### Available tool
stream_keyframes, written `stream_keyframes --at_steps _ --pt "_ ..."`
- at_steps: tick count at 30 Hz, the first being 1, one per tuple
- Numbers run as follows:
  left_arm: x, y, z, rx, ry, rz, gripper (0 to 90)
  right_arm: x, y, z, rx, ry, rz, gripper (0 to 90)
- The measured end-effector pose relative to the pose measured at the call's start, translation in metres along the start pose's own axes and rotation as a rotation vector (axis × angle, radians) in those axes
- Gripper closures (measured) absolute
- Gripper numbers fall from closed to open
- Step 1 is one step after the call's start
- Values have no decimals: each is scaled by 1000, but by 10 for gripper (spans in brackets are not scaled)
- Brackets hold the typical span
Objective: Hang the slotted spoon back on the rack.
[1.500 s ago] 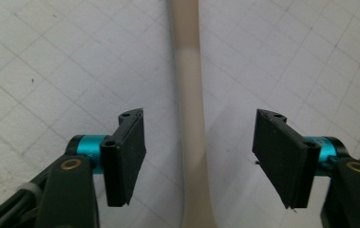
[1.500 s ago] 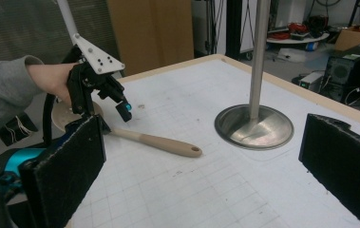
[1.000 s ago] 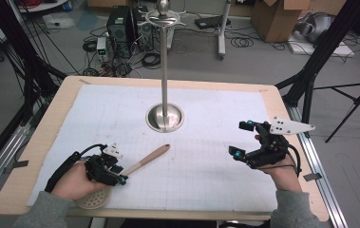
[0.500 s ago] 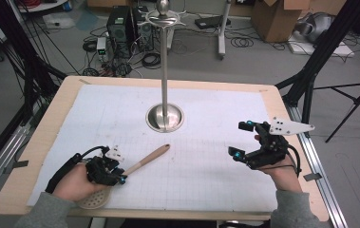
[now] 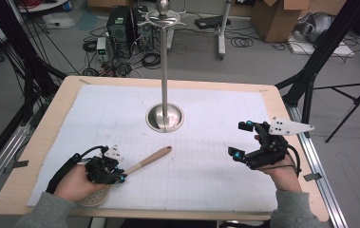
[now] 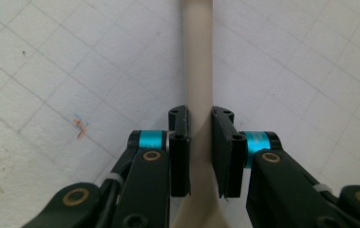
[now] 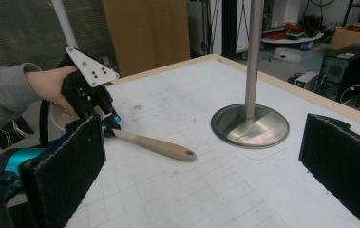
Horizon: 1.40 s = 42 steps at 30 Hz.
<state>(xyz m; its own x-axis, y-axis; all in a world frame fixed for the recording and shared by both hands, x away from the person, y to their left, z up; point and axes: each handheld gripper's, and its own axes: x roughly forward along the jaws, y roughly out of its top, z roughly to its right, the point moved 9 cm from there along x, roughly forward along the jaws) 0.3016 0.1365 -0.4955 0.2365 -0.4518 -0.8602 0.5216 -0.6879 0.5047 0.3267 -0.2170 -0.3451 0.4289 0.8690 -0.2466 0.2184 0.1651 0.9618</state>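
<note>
My high camera sits above the near edge, looking forward and down across the whole table (image 5: pixel 63 102) to the cluttered floor beyond. My left gripper camera looks almost straight down, very close on the wooden spoon handle (image 6: pixel 197 57). My right gripper camera sits low at the right, facing leftward across the table. It shares the metal stand (image 7: pixel 250 124) and handle with the high view.

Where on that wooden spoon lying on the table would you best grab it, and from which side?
By the handle, from above, jaws either side of it. The wooden spoon lies flat on the table, and its handle is slim and straight. The left gripper already straddles it that way near the bowl end, having just been closing.
</note>
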Motion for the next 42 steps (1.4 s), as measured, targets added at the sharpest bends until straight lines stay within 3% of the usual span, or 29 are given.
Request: stream_keyframes --at_steps 1,10,21,33,42 --pt "0 0 0 -16 0 8 779 0 0 0 -1 -1 1 2" --pt "-4 1 -2 -13 -15 30 779 -1 1 0 -2 -2 5 2" --pt "-27 11 -9 25 18 146 780 -2 0 3 -3 -7 7 2" --pt "-51 16 -22 -27 -4 258 780 -2 -1 3 -5 -9 0 3" --pt "-61 17 -25 -15 2 295 781 -1 -1 4 -8 -13 2 2"
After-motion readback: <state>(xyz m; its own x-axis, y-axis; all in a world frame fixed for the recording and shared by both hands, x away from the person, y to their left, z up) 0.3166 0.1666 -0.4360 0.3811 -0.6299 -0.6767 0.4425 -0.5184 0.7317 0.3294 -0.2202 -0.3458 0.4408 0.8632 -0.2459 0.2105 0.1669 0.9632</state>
